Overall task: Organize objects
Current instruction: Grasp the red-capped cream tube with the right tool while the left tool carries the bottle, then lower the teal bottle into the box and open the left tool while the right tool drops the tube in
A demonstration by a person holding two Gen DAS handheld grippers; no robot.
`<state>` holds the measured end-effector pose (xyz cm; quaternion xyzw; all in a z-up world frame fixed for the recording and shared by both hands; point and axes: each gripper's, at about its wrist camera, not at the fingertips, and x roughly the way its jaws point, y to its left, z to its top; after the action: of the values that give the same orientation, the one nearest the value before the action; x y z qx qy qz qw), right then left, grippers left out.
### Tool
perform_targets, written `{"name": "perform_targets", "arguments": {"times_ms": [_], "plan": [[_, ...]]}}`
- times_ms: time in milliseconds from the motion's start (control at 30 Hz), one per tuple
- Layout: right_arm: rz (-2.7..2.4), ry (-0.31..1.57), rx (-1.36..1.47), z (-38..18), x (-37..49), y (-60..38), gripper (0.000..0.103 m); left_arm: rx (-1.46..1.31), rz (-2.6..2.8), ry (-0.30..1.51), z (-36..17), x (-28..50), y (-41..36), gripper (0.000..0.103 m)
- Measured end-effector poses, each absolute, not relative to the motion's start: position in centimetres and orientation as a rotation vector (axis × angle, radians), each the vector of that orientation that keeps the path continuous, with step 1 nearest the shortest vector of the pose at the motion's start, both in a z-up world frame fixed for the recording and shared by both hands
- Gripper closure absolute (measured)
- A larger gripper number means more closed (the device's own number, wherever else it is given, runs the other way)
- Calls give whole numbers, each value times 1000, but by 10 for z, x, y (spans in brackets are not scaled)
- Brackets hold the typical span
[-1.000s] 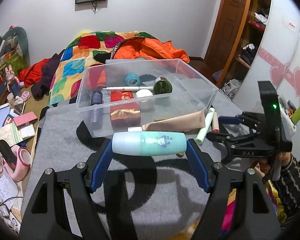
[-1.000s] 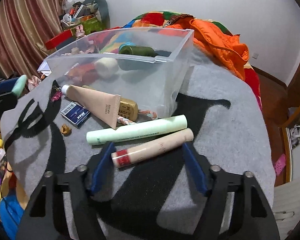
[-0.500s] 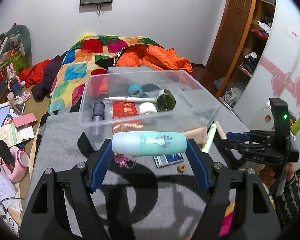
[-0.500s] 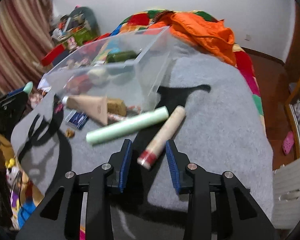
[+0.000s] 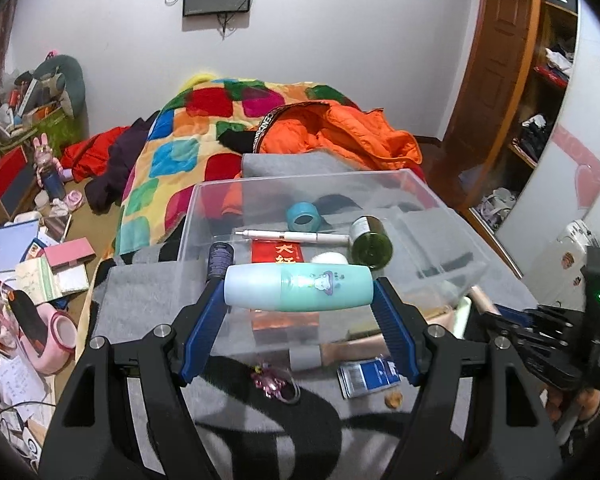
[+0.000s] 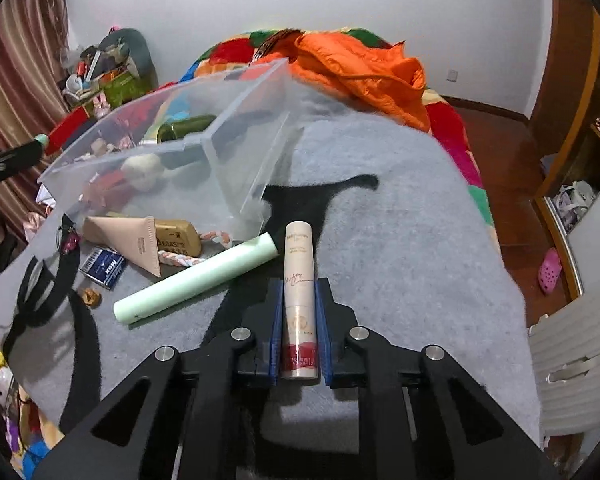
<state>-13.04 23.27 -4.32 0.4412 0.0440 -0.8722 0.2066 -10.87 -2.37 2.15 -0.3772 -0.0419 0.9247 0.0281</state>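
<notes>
My left gripper [image 5: 299,292] is shut on a mint and pale-blue bottle [image 5: 298,287], held crosswise just above the near wall of the clear plastic bin [image 5: 452,216]. Inside the bin lie a tape roll, a white pen, a red packet and a green bottle [image 5: 371,240]. My right gripper [image 6: 299,300] is closing its jaws, and its blue pads press on the lower end of a beige tube with a red base [image 6: 299,284]. The tube points away along the fingers over the grey blanket [image 6: 400,248]. That gripper also shows at the right of the left wrist view.
On the blanket beside the bin lie a pale-green tube [image 6: 196,280], a tan tube [image 6: 136,238], a gold box [image 6: 178,236], a braided cord, a blue card pack [image 6: 102,267] and a pink charm [image 5: 270,376]. An orange jacket [image 6: 364,68] lies beyond. Clutter covers the floor at left.
My right jaws closed onto the beige tube, which swung from crosswise to lengthwise between them. My left gripper carried the bottle forward and up, toward the bin.
</notes>
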Motion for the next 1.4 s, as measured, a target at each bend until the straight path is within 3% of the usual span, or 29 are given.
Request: {"name": "perform_targets", "arguments": {"times_ms": [500,933,1400], "plan": [[-2418,48,927,43,-136,189,89,-1294,2782,-177,-4,-151,-26,30],[-2352,164,1042,16,-182,128,89,-1320,2734,-221,-13,-160,-28,30],[-2335,256,1079,1,-179,118,89,-1281,2728,-220,-3,-146,-23,21]]}}
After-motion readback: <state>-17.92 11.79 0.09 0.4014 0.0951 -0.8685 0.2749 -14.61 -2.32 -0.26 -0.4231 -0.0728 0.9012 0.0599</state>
